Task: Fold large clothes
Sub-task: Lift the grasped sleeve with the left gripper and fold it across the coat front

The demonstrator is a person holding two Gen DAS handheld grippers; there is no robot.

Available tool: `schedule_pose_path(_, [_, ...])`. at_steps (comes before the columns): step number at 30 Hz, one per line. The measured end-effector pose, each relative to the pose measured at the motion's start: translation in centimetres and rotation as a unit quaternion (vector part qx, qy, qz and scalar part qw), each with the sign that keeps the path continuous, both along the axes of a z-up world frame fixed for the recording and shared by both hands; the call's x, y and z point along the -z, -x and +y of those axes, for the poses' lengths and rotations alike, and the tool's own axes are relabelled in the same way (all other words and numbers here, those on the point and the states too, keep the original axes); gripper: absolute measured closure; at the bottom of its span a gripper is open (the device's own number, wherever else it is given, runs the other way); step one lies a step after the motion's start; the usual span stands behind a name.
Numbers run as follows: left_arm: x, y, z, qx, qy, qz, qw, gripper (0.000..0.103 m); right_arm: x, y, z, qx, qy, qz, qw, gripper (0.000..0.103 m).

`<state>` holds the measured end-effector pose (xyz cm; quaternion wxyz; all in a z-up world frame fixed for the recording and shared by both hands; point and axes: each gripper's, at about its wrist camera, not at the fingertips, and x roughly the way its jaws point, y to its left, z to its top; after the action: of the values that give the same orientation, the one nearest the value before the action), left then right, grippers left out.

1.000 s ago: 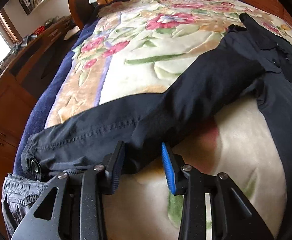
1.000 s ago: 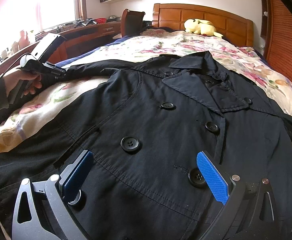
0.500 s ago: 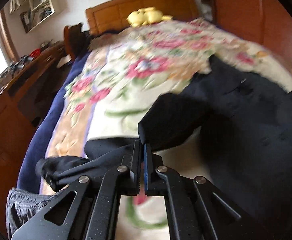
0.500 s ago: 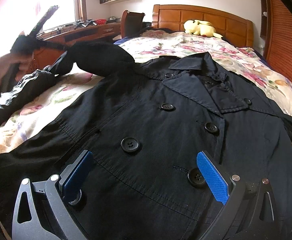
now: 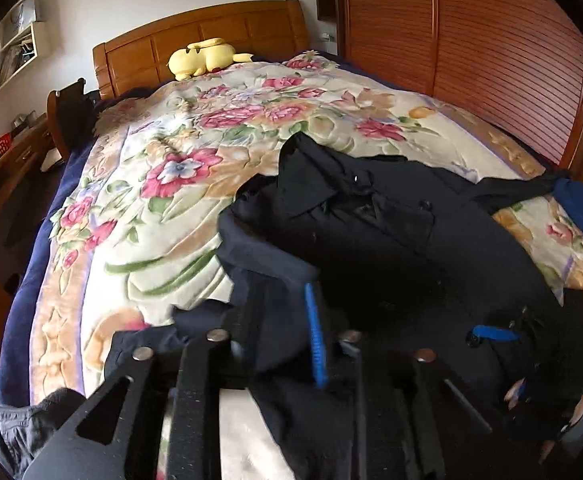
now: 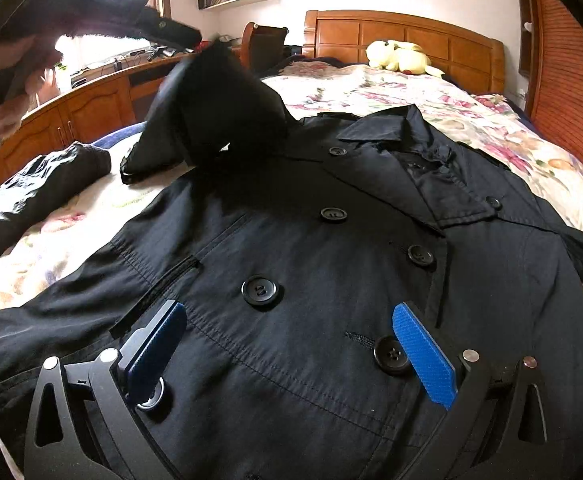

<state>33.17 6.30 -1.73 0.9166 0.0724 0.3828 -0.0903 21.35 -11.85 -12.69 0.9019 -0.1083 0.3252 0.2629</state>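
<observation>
Lying front-up on the floral bedspread (image 5: 139, 236) is the black coat (image 6: 331, 280), buttons showing, collar toward the headboard (image 6: 407, 36). My right gripper (image 6: 287, 344) rests over its lower front with fingers spread wide, holding nothing, one blue pad (image 6: 423, 356) just beside a button (image 6: 389, 354). My left gripper (image 5: 279, 320) carries the coat's sleeve (image 6: 215, 108) lifted above the shoulder; dark cloth lies between its fingers (the view is blurred, so I cannot tell whether they clamp it). A yellow plush toy (image 5: 203, 58) sits by the headboard.
</observation>
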Motion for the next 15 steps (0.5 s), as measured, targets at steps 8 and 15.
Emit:
schedule_pose_path(8, [2.2, 1.3, 5.9, -0.065, 0.006, 0.000, 0.9979, 0.074, 0.1, 0.0, 0.2, 0.001, 0.004, 0.000, 1.000, 0.000])
schedule_pose_path(15, [7.2, 0.2, 12.0, -0.135, -0.001, 0.033, 0.9903, 0.073, 0.1, 0.0, 0.2, 0.002, 0.006, 0.001, 1.000, 0.000])
